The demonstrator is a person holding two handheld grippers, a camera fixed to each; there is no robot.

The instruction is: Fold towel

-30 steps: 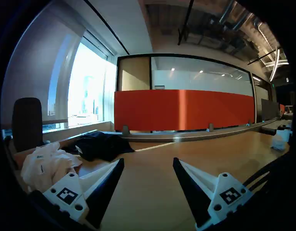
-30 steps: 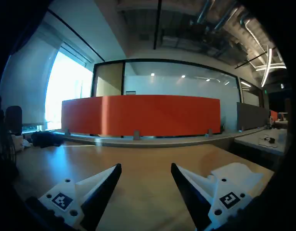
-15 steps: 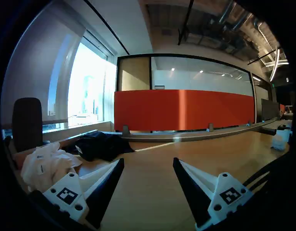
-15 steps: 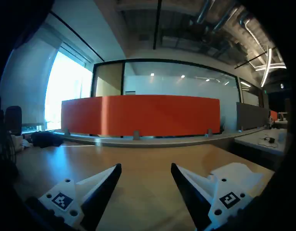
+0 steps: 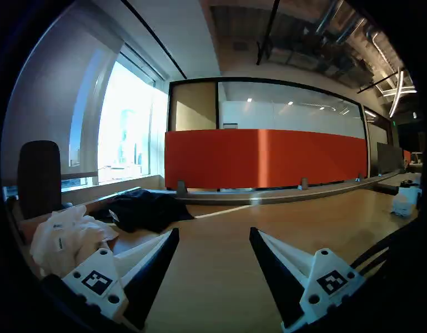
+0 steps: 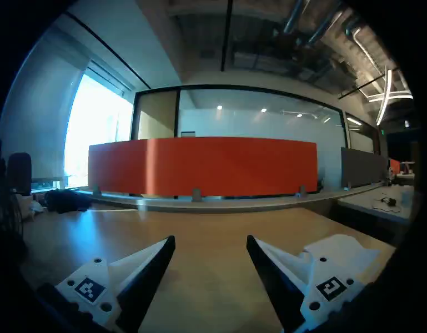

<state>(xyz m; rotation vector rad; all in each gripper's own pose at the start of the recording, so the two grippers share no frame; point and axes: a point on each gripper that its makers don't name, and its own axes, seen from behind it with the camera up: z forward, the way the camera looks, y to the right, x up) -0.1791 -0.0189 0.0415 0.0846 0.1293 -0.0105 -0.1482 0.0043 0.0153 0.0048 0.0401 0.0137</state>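
- Two grippers: the left gripper [image 5: 213, 230] and the right gripper [image 6: 210, 238]. Each looks low across a pale wooden table [image 5: 224, 294].
- Four fingers in all, two per gripper. Each is white with a dark inner face and carries one square black-and-white marker.
- Both tongs stand wide. There is bare table between the tips and nothing is held in either pair.
- One white towel [image 5: 66, 240], crumpled in a heap, lies on the table at the far left of the left gripper view. It is just beyond that gripper's left finger and apart from it.
- One black garment [image 5: 144, 211], also bunched up, lies just behind the towel heap and nearer the window. It shows small and far off at the left of the right gripper view.
- One dark chair back [image 5: 40, 177] stands upright behind the towel.
- One orange partition [image 5: 263, 158] runs along the table's far edge.
- One container: a clear bottle [image 5: 403, 202] stands at the table's far right in the left gripper view. I cannot tell what it contains.
- One white shape [image 6: 352, 247] sits on the table just behind the right gripper's right finger. I cannot tell what it is.
- One neighbouring desk [image 6: 380, 208] at the right carries small dark cables.
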